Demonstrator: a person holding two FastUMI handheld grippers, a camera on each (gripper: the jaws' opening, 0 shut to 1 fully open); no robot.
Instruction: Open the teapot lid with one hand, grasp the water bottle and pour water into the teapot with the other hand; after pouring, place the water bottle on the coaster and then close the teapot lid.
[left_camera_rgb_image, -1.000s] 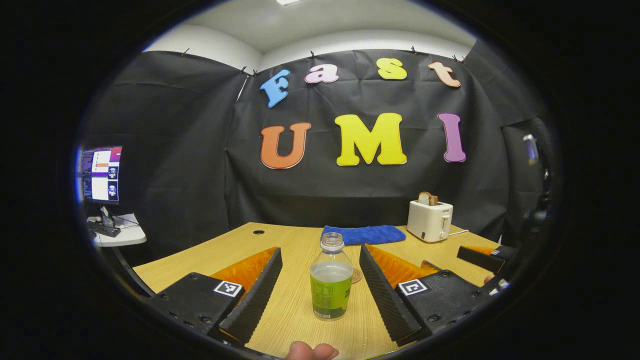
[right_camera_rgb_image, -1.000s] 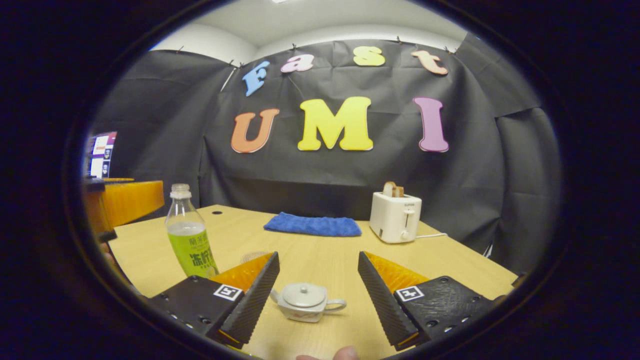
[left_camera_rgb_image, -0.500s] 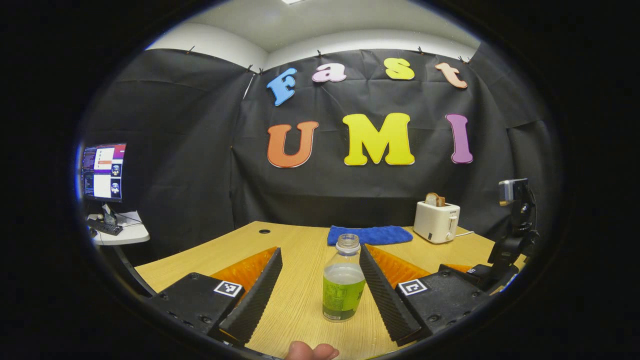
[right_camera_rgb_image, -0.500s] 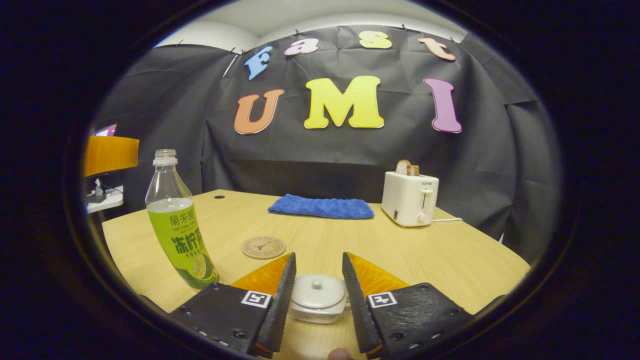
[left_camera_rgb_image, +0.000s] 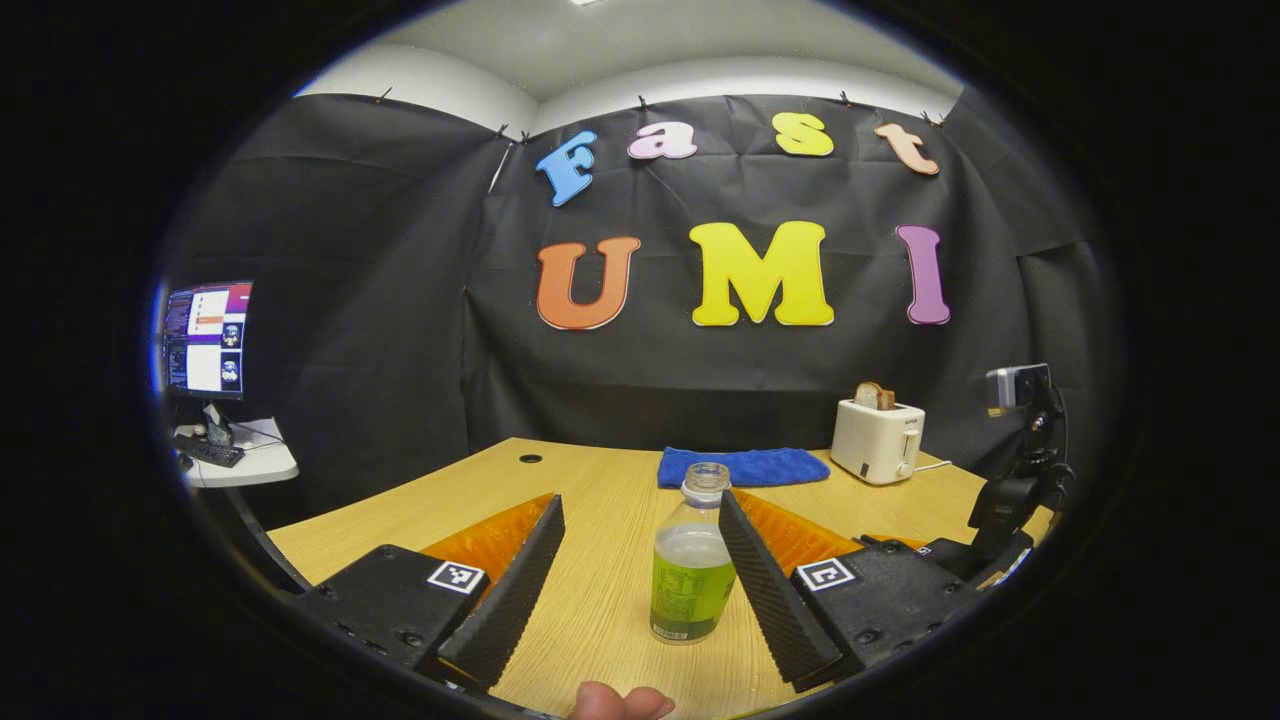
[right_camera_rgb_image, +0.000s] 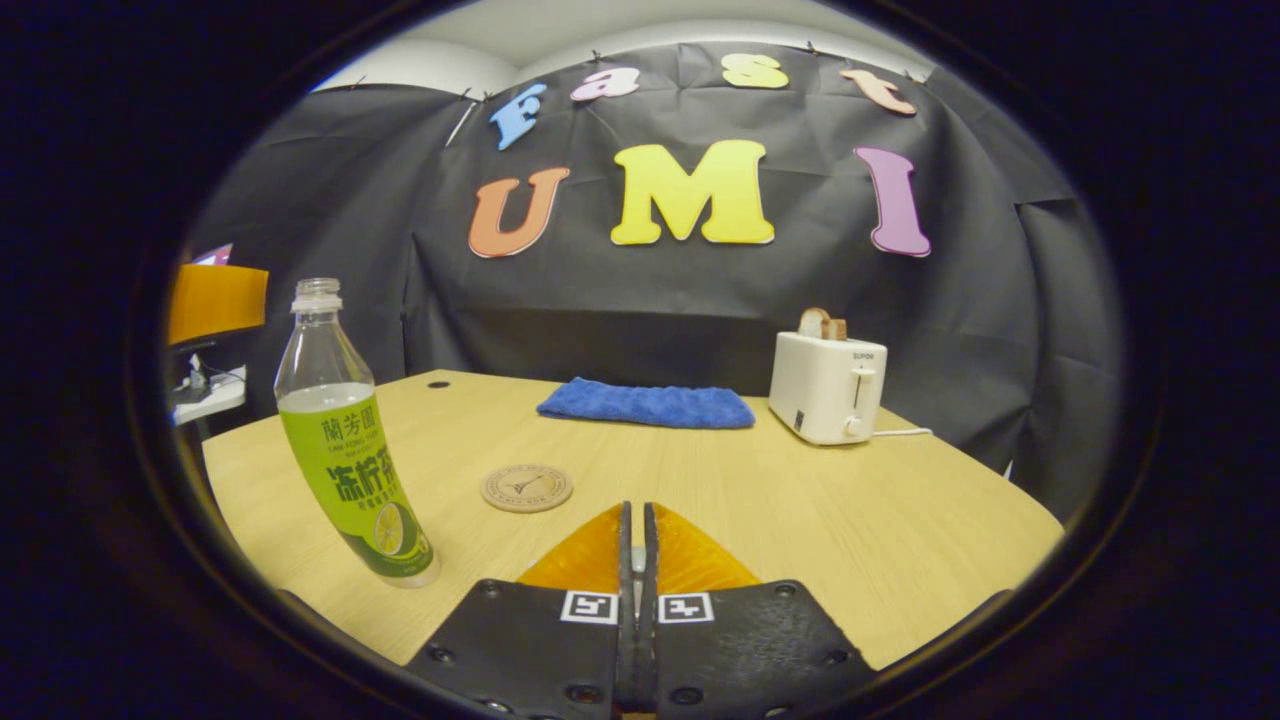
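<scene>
A clear water bottle with a green label and no cap stands on the wooden table. My left gripper is open around it, the bottle close to the right finger. In the right gripper view the bottle stands at the left, with a round coaster on the table beyond my right gripper. That gripper is shut, and a pale sliver of the teapot lid's knob shows between its fingers. The teapot's body is hidden under them.
A blue cloth and a white toaster holding bread sit at the table's far side. A monitor stands on a side desk at the left. The right gripper's body shows at the right of the left gripper view.
My right gripper dropped over the teapot and its fingers shut on the lid's knob. My left gripper shifted so the bottle now stands nearer its right finger.
</scene>
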